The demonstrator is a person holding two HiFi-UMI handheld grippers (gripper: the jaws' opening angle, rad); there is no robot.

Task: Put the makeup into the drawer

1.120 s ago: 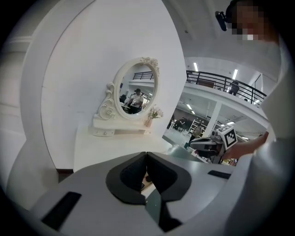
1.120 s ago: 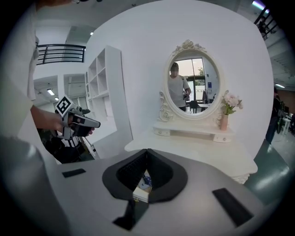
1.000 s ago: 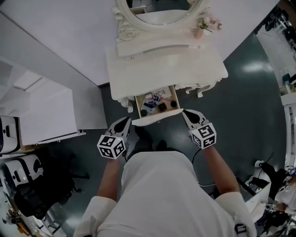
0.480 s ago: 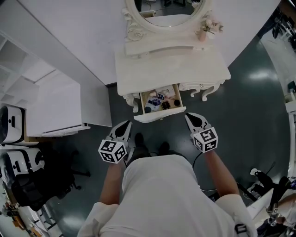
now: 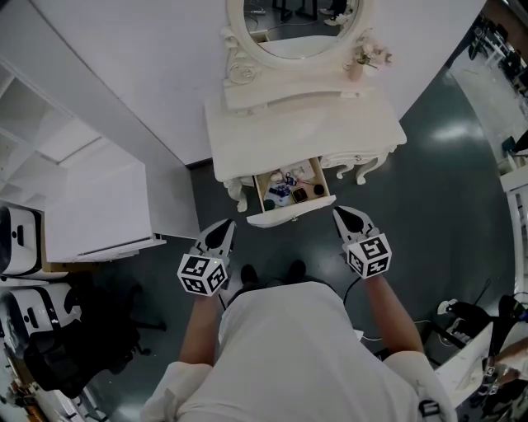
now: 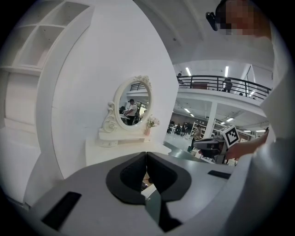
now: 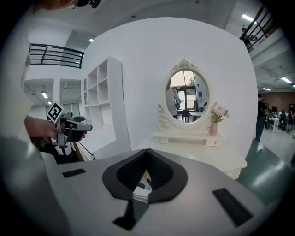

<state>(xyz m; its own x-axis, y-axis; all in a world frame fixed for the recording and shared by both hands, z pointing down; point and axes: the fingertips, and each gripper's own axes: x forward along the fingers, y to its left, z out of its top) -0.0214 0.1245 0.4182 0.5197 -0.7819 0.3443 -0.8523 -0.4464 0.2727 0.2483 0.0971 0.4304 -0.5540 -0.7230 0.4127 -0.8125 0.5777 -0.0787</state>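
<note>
Both grippers have drawn back from the dressing table (image 5: 305, 128). The left gripper (image 5: 224, 227) and right gripper (image 5: 341, 213), jaws pressed together and empty, hang clear of its open drawer (image 5: 290, 218), where the makeup (image 5: 285, 192) lies. Dark glossy floor (image 5: 445, 189) surrounds the table, with white shelving (image 5: 91, 206) to its left.

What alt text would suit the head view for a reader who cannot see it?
From above, a person in a white top holds the left gripper and right gripper, jaws shut and empty, just short of a white dressing table whose drawer stands open with makeup inside. An oval mirror and a flower vase stand at its back.
</note>
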